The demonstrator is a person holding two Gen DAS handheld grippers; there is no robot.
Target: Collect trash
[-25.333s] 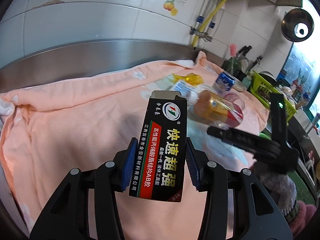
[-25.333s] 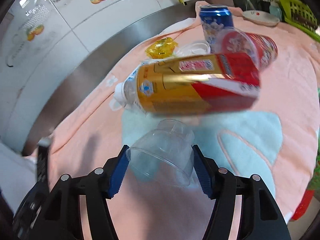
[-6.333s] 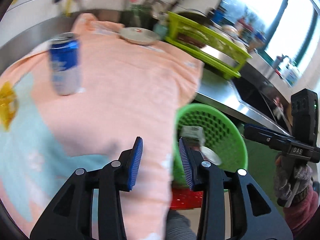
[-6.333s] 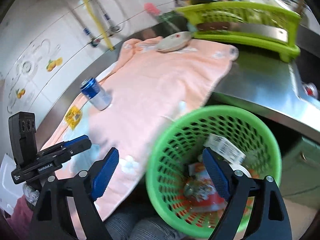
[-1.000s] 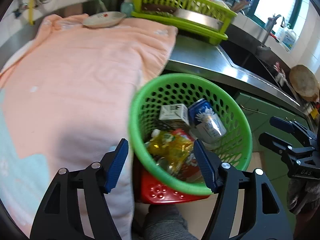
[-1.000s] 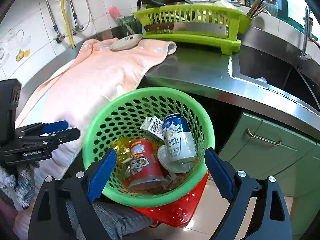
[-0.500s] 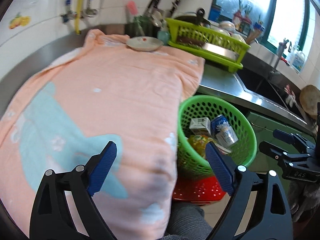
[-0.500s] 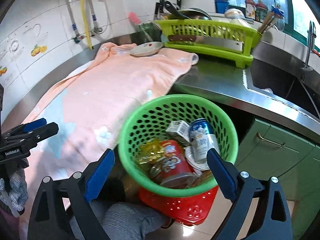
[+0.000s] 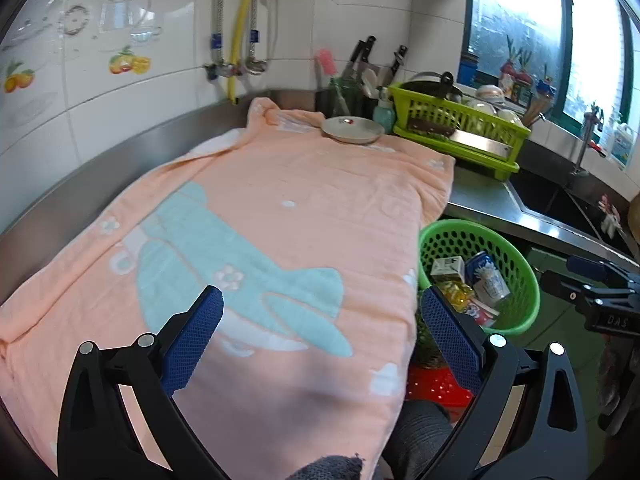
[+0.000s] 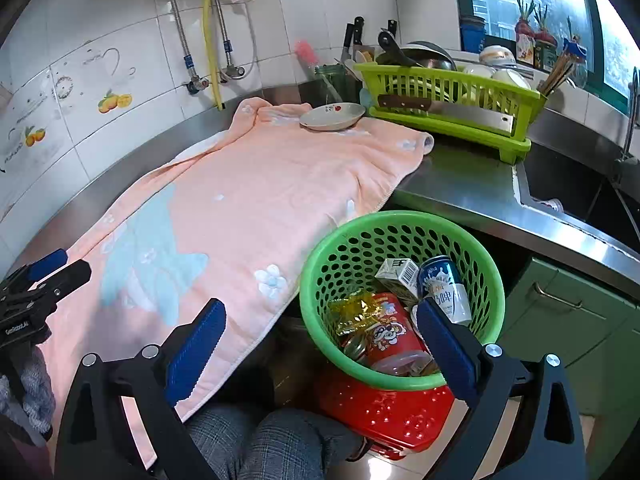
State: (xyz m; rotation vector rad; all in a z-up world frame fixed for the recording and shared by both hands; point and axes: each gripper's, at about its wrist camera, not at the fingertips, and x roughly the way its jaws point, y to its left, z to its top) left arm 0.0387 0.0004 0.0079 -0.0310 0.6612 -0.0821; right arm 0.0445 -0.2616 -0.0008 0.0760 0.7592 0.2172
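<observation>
A green mesh basket (image 10: 348, 232) stands on a red stool (image 10: 384, 416) beside the counter; it also shows in the left wrist view (image 9: 524, 280). It holds a blue can (image 10: 442, 288), a small carton (image 10: 400, 274), a red cup (image 10: 390, 336) and a yellow wrapper (image 10: 354, 312). The peach towel (image 9: 280, 208) with a blue plane print carries no trash. My left gripper (image 9: 322, 334) is wide open and empty over the towel's front edge. My right gripper (image 10: 320, 344) is wide open and empty, above and in front of the basket.
A white plate (image 9: 352, 130) lies on the towel's far end. A green dish rack (image 10: 452, 96) with a cleaver and bowls stands behind it. A steel sink (image 10: 576, 188) lies to the right. Green cabinet doors (image 10: 560, 312) are under the counter. My knee (image 10: 280, 440) is below.
Both grippers have pulled back and up from the basket, so more of the wall and towel shows. Both stay open and empty. The trash in the basket has not moved.
</observation>
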